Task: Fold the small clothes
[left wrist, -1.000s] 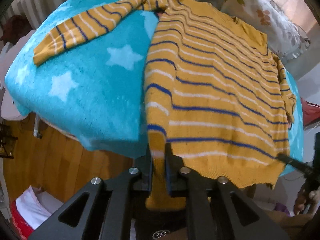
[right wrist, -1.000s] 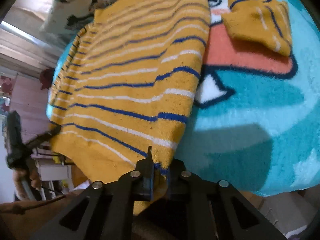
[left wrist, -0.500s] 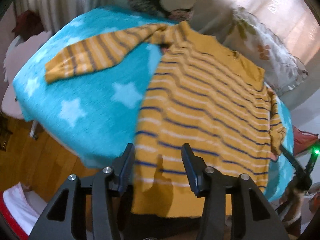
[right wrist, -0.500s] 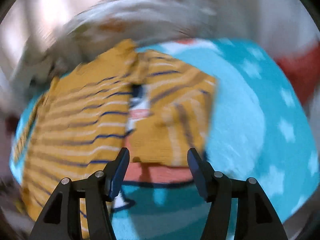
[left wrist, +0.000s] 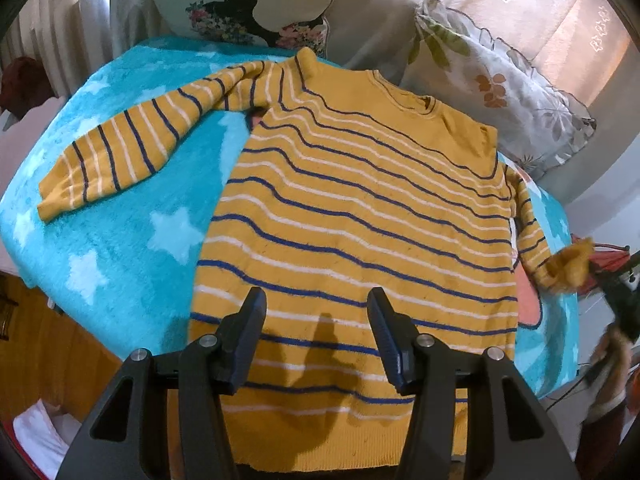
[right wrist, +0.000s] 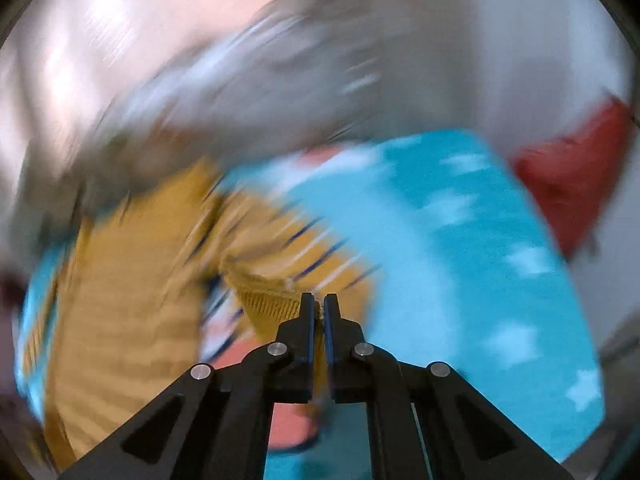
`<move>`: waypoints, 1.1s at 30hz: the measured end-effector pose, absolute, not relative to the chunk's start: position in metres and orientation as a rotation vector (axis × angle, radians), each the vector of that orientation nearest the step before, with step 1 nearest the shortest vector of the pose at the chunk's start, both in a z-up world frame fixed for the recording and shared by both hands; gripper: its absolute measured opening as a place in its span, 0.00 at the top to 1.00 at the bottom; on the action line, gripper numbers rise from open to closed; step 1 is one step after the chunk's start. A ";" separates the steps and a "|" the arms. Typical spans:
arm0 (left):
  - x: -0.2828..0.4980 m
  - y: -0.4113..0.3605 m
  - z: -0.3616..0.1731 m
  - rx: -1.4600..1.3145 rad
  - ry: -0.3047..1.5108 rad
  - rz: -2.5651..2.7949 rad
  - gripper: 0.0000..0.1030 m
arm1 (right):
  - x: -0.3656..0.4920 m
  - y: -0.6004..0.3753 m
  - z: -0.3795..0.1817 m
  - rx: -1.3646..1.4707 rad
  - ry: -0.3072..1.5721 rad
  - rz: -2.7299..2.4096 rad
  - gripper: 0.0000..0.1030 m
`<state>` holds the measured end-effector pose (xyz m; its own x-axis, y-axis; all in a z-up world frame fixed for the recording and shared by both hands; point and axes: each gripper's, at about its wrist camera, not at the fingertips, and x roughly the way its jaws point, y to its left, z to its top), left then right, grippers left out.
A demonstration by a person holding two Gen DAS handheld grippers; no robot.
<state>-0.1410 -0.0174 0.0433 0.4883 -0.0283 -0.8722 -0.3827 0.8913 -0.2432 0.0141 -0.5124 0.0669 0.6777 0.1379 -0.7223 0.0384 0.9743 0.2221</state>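
Note:
A yellow sweater [left wrist: 352, 208] with blue and white stripes lies flat on a turquoise star blanket [left wrist: 120, 232]. Its left sleeve [left wrist: 120, 152] stretches out to the left. My left gripper [left wrist: 316, 312] is open and empty, hovering above the sweater's hem. The right sleeve cuff [left wrist: 568, 268] is lifted at the right edge. In the blurred right wrist view, my right gripper [right wrist: 319, 306] is shut on that yellow ribbed cuff [right wrist: 268, 300], with the sweater body [right wrist: 120, 300] to its left.
Floral pillows [left wrist: 492, 80] lie behind the sweater at the head of the bed. A wooden floor [left wrist: 52, 344] shows below the blanket's left edge. A red object [right wrist: 576, 188] sits at the far right. The blanket [right wrist: 480, 260] extends right of the right gripper.
Both grippers let go of the sweater's hem corners and pulled back. The left stays open over the hem. The right swung to the right sleeve and shut on its cuff.

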 end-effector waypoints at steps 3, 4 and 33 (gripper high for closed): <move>-0.140 -0.013 0.034 -0.474 1.069 0.224 0.50 | 0.027 -0.596 0.083 0.340 0.773 -0.148 0.96; -0.139 -0.012 0.031 -0.487 1.077 0.225 0.50 | 0.030 -0.613 0.084 0.358 0.766 -0.195 0.96; -0.174 0.115 0.019 -0.604 1.069 0.296 0.50 | 0.126 -0.221 0.108 0.263 0.838 0.519 0.96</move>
<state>-0.1745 0.1152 0.0188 0.4624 -0.0590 -0.8847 -0.5054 0.8023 -0.3177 0.1262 -0.2208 0.1082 0.5554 0.5342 -0.6374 -0.3323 0.8451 0.4188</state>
